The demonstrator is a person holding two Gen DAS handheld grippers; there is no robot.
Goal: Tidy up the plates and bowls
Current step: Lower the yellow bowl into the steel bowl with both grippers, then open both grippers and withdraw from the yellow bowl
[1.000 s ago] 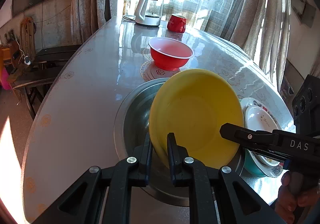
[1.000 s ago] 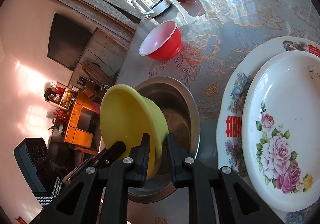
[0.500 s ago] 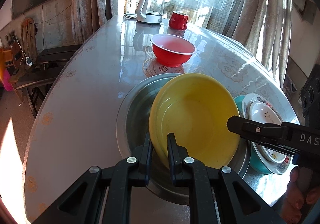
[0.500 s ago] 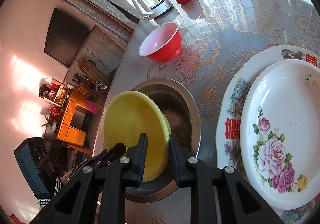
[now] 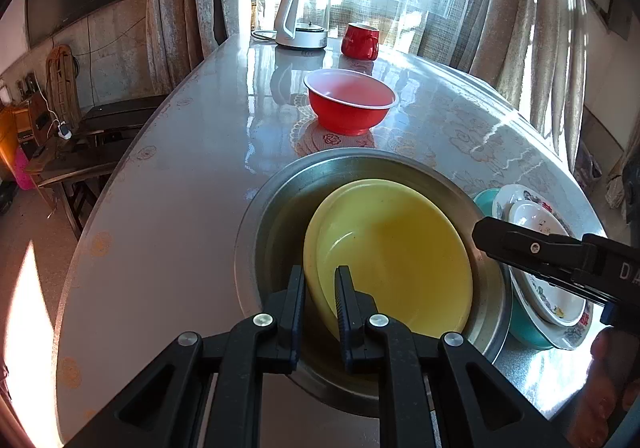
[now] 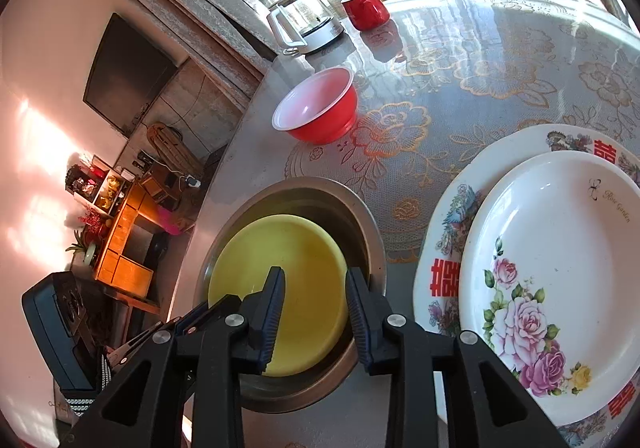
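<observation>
Yellow plastic bowl lies inside a larger steel basin near the front edge of the desk, leaning slightly toward the basin's near-left wall. The left gripper has its two fingers closed on the bowl's near rim, one finger outside the rim and one inside. The right gripper hangs over the same bowl with its fingers spread apart and holding nothing; in the left wrist view its black body reaches in from the right above the basin's edge. Just right of the basin stands a stack of dishes: a white rose-patterned plate nested on a larger plate with red characters and birds, which in the left wrist view rests on a teal bowl. Beyond the basin, apart from it, a red bowl with a pale interior sits upright on the lace-patterned desk cover. At the far end of the desk, by the curtained window, a glass kettle on a white base stands beside a red mug.
</observation>
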